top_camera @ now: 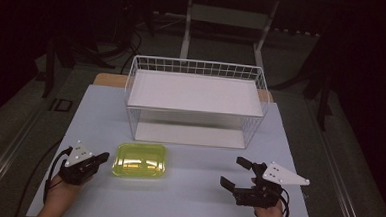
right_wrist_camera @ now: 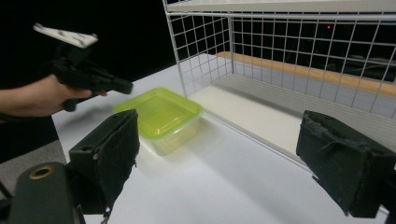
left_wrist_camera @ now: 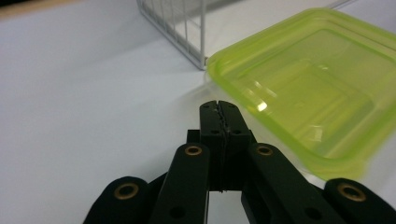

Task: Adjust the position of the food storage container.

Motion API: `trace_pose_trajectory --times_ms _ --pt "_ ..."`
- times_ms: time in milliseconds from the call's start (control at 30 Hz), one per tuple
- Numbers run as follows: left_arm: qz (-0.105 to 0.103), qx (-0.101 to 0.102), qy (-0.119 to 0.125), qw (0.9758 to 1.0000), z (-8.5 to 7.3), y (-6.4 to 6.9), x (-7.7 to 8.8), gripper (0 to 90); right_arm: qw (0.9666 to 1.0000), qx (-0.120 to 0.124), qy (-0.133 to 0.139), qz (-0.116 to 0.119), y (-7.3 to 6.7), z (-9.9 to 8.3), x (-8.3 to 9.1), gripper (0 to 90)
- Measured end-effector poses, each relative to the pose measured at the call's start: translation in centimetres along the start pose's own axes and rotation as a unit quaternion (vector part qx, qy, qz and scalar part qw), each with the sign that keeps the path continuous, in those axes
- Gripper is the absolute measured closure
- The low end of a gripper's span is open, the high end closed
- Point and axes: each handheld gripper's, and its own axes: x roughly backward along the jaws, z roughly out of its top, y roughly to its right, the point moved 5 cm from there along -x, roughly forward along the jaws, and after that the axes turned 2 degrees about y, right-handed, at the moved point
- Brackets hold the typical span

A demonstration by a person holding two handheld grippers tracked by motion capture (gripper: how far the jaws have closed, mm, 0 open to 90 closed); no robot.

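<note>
A yellow-green translucent lidded container [top_camera: 139, 160] sits on the white table, in front of the wire shelf rack. My left gripper [top_camera: 105, 157] hovers just left of it, jaws pressed shut with nothing between them; in the left gripper view the closed tips [left_wrist_camera: 219, 108] point at the container's [left_wrist_camera: 308, 88] near corner, a small gap apart. My right gripper [top_camera: 234, 173] stands open at the front right, well clear of the container. In the right gripper view its two padded jaws spread wide, framing the container [right_wrist_camera: 159, 116] and the left gripper [right_wrist_camera: 123, 87] farther off.
A white wire rack [top_camera: 195, 102] with a white shelf board stands at the middle back of the table [top_camera: 191, 198]; its corner post [left_wrist_camera: 203, 35] rises close behind the container. Dark floor and stand legs lie beyond the table edges.
</note>
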Motion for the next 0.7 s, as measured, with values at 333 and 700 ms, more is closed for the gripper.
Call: trace_pose_trajectory --times_ms 333,700 --pt "-0.022 -0.017 0.001 0.9996 0.3 0.7 -1.5 90.0 0.9998 -0.001 -0.015 -0.010 0.5 -0.4 -0.1 13.7" --pt "-0.054 -0.038 -0.004 0.9978 1.7 3.3 -3.7 90.0 0.9997 0.006 -0.018 -0.018 0.7 -0.4 0.0 13.7"
